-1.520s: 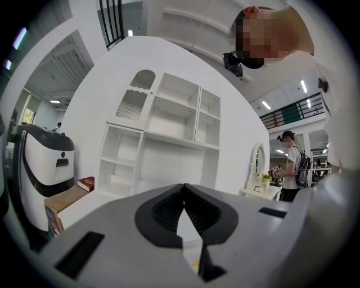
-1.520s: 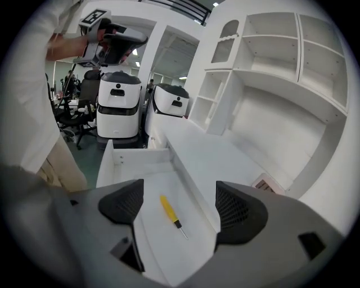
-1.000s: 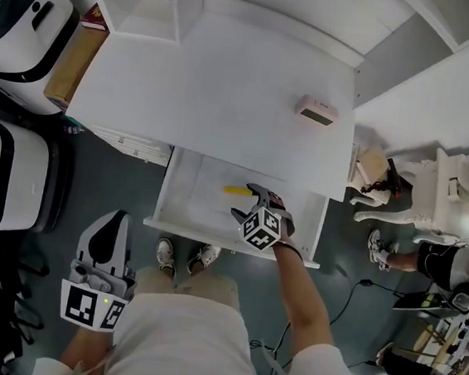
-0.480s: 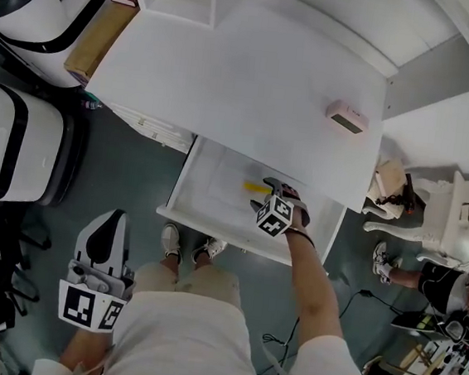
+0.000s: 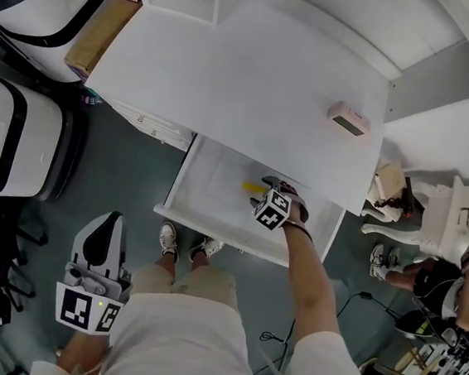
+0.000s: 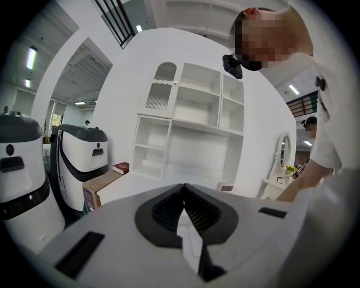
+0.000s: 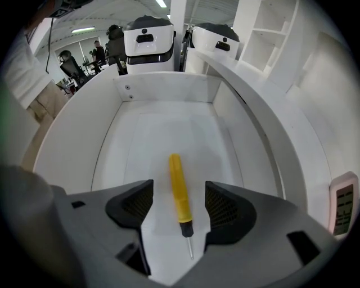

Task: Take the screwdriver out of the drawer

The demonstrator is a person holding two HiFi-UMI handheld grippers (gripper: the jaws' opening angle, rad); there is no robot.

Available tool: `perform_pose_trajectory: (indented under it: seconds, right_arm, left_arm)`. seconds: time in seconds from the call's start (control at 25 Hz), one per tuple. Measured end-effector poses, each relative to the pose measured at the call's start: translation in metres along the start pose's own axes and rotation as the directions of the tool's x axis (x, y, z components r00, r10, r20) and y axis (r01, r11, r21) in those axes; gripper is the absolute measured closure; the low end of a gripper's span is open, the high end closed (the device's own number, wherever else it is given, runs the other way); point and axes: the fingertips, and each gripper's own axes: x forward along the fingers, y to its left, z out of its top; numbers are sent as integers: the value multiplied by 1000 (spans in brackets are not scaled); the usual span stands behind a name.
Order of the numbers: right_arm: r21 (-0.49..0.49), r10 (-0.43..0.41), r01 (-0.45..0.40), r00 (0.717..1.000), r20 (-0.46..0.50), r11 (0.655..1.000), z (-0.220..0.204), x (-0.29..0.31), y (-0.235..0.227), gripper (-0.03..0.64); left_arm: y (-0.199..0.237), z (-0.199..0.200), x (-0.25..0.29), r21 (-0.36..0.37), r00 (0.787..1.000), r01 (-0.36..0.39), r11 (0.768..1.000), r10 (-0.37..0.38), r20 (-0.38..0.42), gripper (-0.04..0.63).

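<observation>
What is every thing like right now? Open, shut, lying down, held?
Drawer: pulled open.
Screwdriver: lying flat on the drawer floor, not gripped yet.
Right hand-held gripper: down in the drawer, jaws closing, one on each side of the screwdriver, not touching it.
Left hand-held gripper: jaws shut, nothing in them.
Pink gadget: lying on the desk top.

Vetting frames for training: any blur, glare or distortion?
Right gripper view: fisheye bend, dark corners; screwdriver sharp and untouched between the closing jaws of the right tool. Left gripper view: same bend and vignette. Head view: even light, no glare.
</observation>
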Motion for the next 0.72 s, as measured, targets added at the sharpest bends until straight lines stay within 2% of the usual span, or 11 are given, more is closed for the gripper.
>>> perform_pose_trajectory:
  seconds: [0.44, 0.72]
  right_arm:
    - [0, 68, -68, 997, -34, 998, -2, 10, 0, 327]
    - [31, 128, -127, 991, -33, 991, 0, 12, 5, 380]
  left_arm:
    - [3, -3, -3, 2, 1000, -23, 1000, 23, -13, 580]
    - [3, -7, -5, -4, 999, -32, 999, 31, -19, 580]
